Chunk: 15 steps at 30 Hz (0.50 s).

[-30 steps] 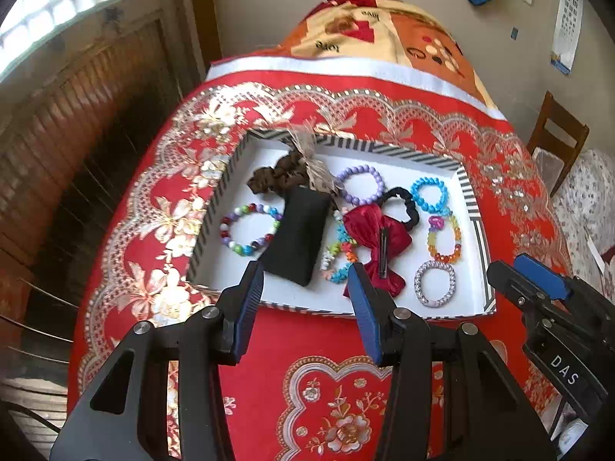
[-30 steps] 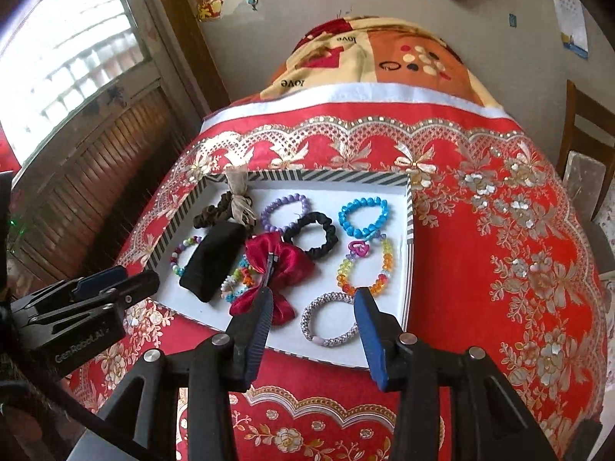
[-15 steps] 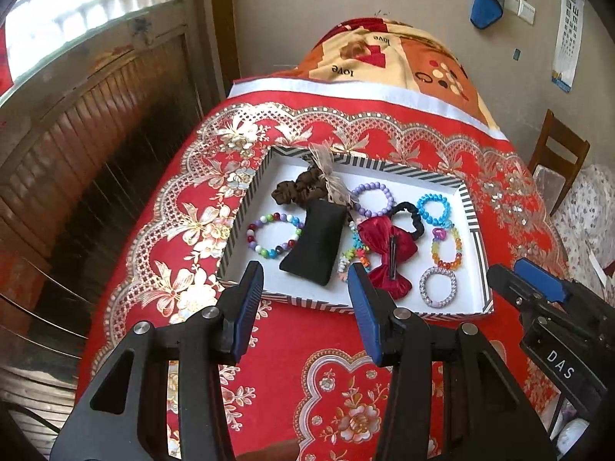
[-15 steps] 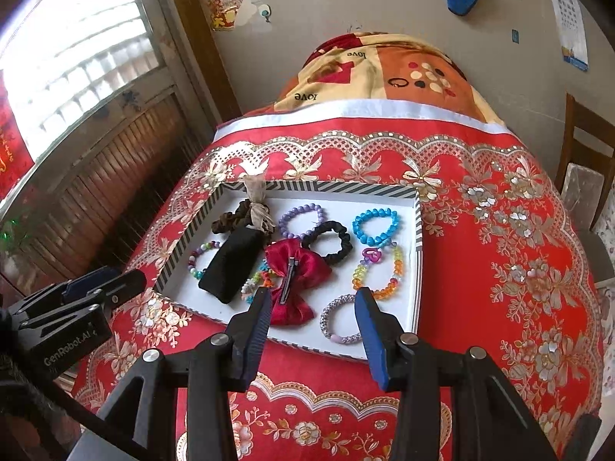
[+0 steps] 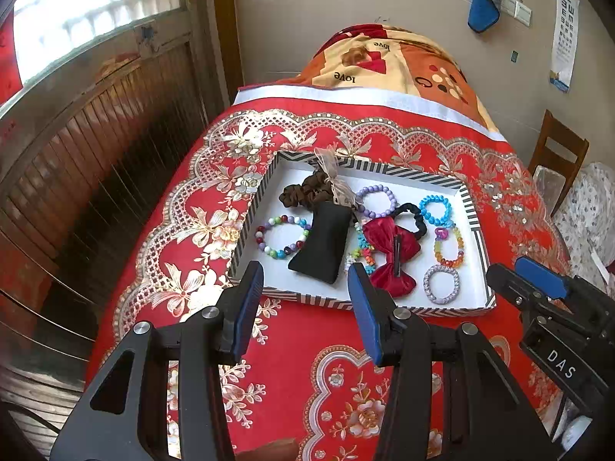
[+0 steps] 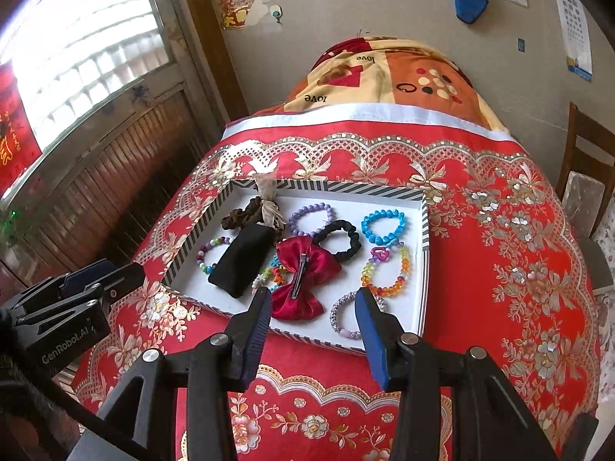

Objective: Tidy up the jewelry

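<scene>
A white tray with a striped rim sits on the red tablecloth. In it lie a black pouch, a red bow clip, a brown scrunchie, a black scrunchie, and several bead bracelets: multicoloured, purple, blue, rainbow, silver. My left gripper is open and empty, held above the tray's near edge. My right gripper is open and empty, also above the near edge.
The table under the red floral cloth drops off at the left toward a wooden wall. A patterned blanket heap lies behind the tray. A wooden chair stands at the right.
Both grippers have pulled back and up from the tray, so it looks smaller and farther away. Both stay open and empty. Nothing in the tray moved.
</scene>
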Each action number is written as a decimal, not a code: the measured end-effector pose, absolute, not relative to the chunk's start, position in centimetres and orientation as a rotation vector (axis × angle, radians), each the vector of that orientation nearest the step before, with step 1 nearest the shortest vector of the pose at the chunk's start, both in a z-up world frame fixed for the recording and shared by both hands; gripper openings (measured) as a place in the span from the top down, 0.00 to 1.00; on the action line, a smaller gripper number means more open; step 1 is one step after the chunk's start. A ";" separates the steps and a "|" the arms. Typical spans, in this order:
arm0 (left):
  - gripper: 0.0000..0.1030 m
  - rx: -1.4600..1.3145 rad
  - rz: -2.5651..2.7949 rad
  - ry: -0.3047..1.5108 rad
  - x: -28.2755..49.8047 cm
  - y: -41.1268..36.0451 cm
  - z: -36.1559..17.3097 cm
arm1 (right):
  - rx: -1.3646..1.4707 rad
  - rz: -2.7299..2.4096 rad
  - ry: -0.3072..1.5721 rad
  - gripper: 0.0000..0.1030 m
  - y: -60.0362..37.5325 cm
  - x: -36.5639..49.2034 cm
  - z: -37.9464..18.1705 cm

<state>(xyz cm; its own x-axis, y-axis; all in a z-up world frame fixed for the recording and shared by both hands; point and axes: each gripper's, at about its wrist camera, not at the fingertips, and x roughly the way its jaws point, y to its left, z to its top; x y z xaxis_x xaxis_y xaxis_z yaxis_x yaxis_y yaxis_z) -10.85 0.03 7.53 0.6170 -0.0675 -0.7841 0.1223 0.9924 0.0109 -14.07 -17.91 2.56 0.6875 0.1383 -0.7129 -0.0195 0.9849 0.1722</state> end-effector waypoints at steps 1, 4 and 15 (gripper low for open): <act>0.56 0.065 -0.111 0.901 -10.8 0.1 7.5 | 0.156 0.088 0.808 0.58 -17.9 -14.1 2.6; 0.56 0.065 -0.111 0.900 -10.9 0.1 7.6 | 0.154 0.087 0.809 0.58 -17.9 -14.1 2.6; 0.56 0.063 -0.114 0.906 -10.9 0.0 7.5 | 0.140 0.087 0.814 0.57 -17.8 -13.8 2.7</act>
